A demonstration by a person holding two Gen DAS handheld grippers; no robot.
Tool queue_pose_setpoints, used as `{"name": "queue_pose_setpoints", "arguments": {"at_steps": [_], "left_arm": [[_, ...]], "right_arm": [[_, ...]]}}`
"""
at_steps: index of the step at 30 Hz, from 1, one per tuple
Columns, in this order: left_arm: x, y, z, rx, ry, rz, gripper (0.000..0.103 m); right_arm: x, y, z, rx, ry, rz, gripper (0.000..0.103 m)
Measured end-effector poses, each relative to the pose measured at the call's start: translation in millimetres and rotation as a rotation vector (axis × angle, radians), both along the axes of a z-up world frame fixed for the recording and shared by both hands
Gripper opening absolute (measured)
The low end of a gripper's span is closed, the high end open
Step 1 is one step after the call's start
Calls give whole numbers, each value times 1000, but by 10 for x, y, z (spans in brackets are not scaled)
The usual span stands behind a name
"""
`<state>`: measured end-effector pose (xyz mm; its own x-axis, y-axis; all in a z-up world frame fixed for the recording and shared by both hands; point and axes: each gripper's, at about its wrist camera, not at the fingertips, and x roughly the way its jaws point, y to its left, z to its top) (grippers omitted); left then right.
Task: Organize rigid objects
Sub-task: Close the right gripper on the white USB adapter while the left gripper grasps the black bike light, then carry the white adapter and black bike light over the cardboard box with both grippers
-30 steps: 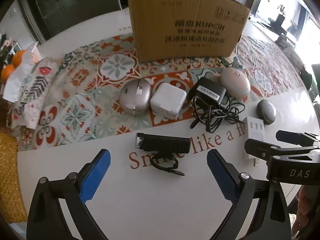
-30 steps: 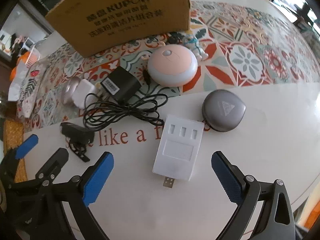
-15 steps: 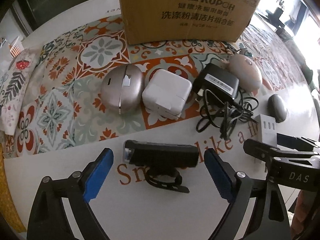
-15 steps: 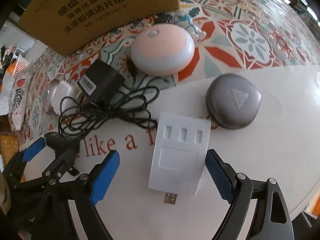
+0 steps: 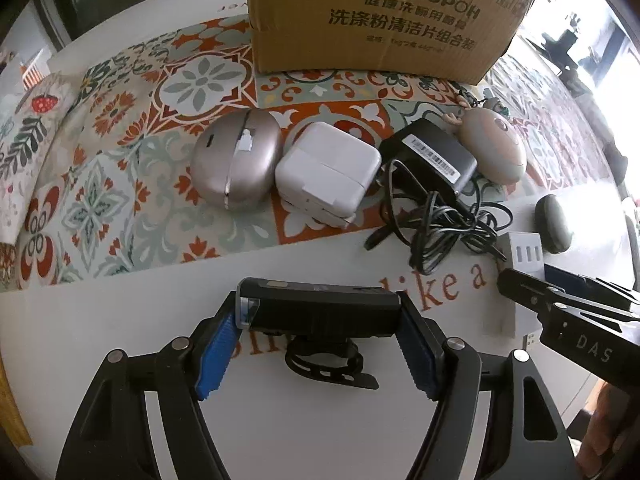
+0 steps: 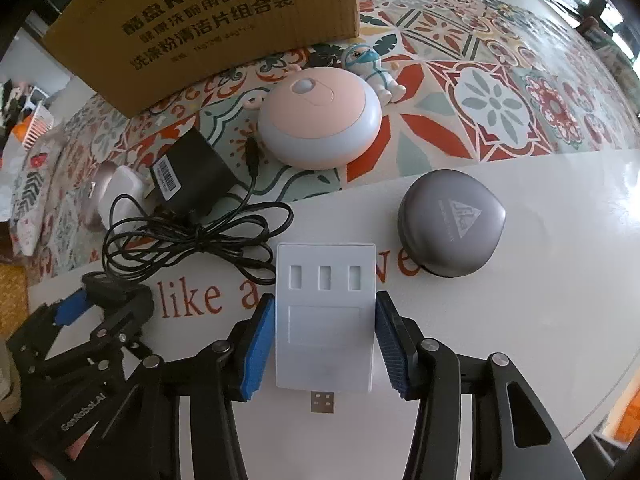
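Observation:
My left gripper (image 5: 320, 344) is shut on a black bike light (image 5: 320, 312) with a strap mount, which rests on the white table. My right gripper (image 6: 325, 344) is shut on a white USB hub (image 6: 325, 316), its blue pads (image 6: 258, 348) pressing both long sides; the hub's plug points toward me. The hub also shows in the left wrist view (image 5: 526, 250). A cardboard box (image 5: 384, 16) stands at the back of the patterned mat; it also shows in the right wrist view (image 6: 208, 20).
On the mat lie a rose-gold oval case (image 5: 236, 164), a white charger (image 5: 326, 174), a black adapter with tangled cable (image 5: 432, 160), a pink round mouse (image 6: 320, 116) and a small figurine (image 6: 370, 68). A grey case (image 6: 450, 222) sits right of the hub.
Both grippers moved forward and down and closed: the left onto the bike light, the right onto the USB hub. Both were open before.

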<state>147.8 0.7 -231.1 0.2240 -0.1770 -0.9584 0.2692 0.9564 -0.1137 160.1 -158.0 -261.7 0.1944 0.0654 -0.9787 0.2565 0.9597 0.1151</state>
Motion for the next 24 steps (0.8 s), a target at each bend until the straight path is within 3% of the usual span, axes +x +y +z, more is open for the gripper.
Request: {"name": "queue_pose_setpoints", "arguments": {"at_steps": [14,24], "left_arm": [[-264,-62,219,-1,-40,42,73],[-330,-105,630,-5,-147,49,73]], "right_arm": [[-258,-244,44,97,-22,27,50],[-521,-323,496,113,-109,63,50]]}}
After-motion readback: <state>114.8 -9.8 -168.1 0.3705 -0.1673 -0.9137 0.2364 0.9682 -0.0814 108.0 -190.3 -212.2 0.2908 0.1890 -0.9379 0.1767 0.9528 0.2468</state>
